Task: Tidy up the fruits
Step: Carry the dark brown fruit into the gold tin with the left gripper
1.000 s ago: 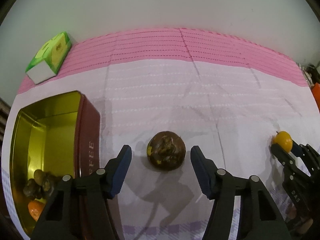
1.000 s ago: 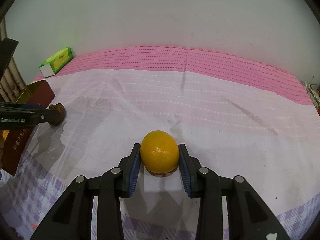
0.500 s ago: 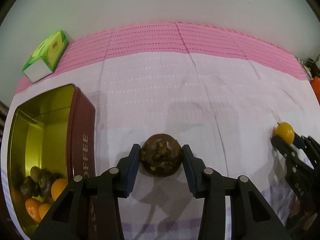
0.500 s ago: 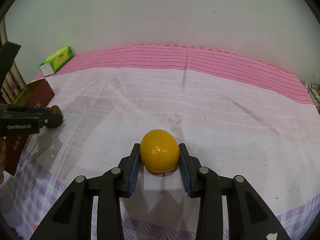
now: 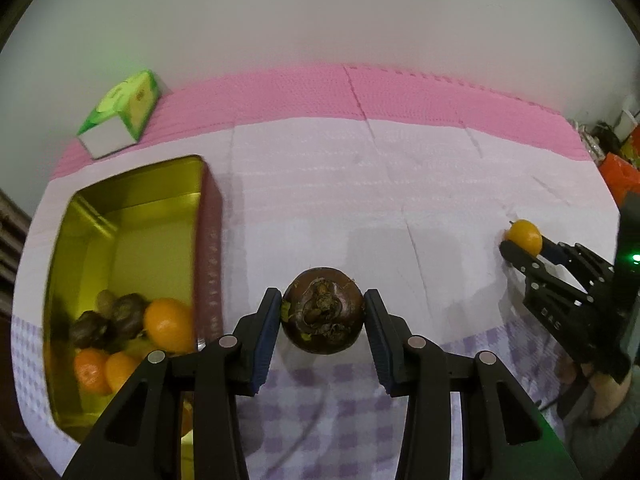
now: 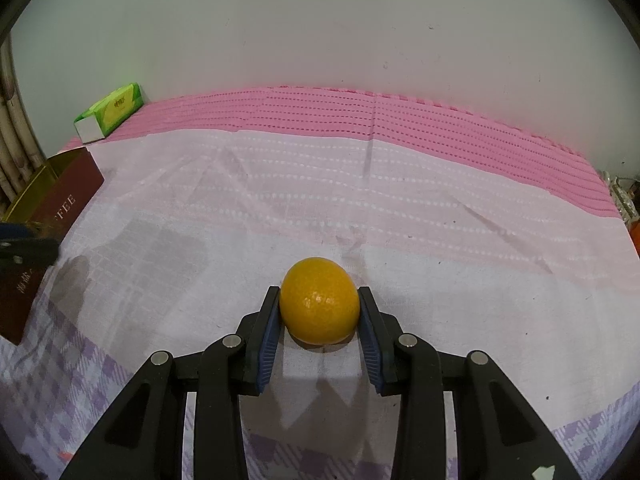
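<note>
Left wrist view: left gripper (image 5: 323,312) clamps a brown fruit (image 5: 323,311) beside the tin (image 5: 128,216); right gripper (image 6: 319,312) clamps an orange (image 6: 319,306).

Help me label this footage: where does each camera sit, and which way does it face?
Left wrist: on the left gripper, looking down over the brown fruit it grips, the gold tin alongside; the other gripper and a hand also show.
Right wrist: on the right gripper, looking down at the orange fruit it clamps.
Shared: tin, green box, pink-and-white cloth, orange fruit.
</note>
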